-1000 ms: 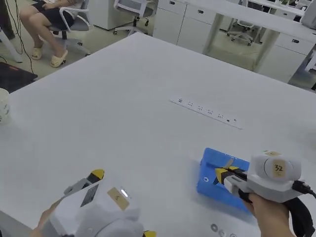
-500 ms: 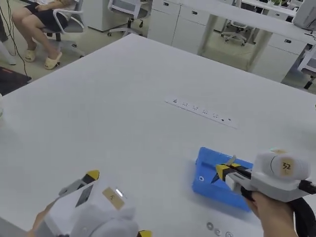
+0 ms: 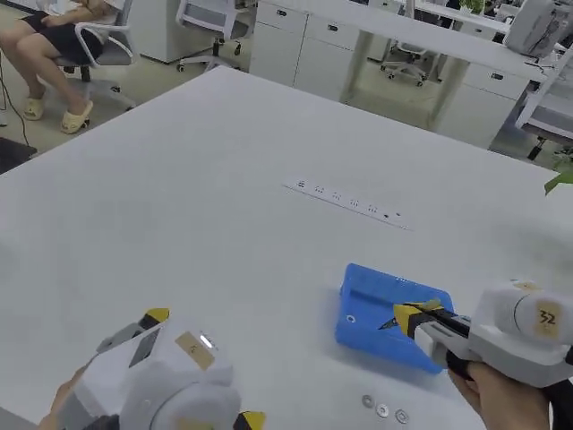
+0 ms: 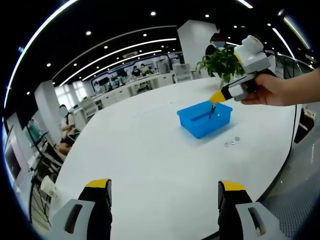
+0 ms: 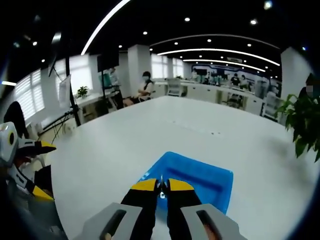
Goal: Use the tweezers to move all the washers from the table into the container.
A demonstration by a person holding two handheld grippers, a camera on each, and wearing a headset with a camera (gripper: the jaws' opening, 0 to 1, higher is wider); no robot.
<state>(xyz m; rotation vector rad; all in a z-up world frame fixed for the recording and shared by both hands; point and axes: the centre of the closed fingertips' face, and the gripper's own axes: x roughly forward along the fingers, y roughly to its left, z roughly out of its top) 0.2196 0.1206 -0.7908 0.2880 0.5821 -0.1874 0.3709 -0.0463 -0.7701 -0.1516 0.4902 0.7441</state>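
A blue container (image 3: 387, 294) stands on the white table (image 3: 224, 197), near my right side. My right gripper (image 3: 405, 317) hovers over it, shut on thin tweezers (image 4: 211, 111) whose tip points down into the container (image 4: 204, 119). In the right gripper view the shut jaws (image 5: 161, 186) pinch the tweezers above the blue container (image 5: 200, 181). Whether the tweezers hold a washer is too small to tell. Three washers (image 3: 383, 410) lie on the table just in front of the container, the washers (image 4: 231, 143) beside its near wall. My left gripper (image 4: 165, 187) is open and holds nothing, low at the near left (image 3: 204, 367).
A white power strip (image 3: 345, 199) lies across the middle of the table, beyond the container. A person sits on a chair (image 3: 63, 36) past the far left corner. Desks and office chairs stand behind the table. A plant (image 4: 222, 62) stands off the table's right end.
The head camera has swung, shifting the whole picture left. My right gripper with the tweezers has drawn back slightly toward the container's right side. The left gripper stays open and low.
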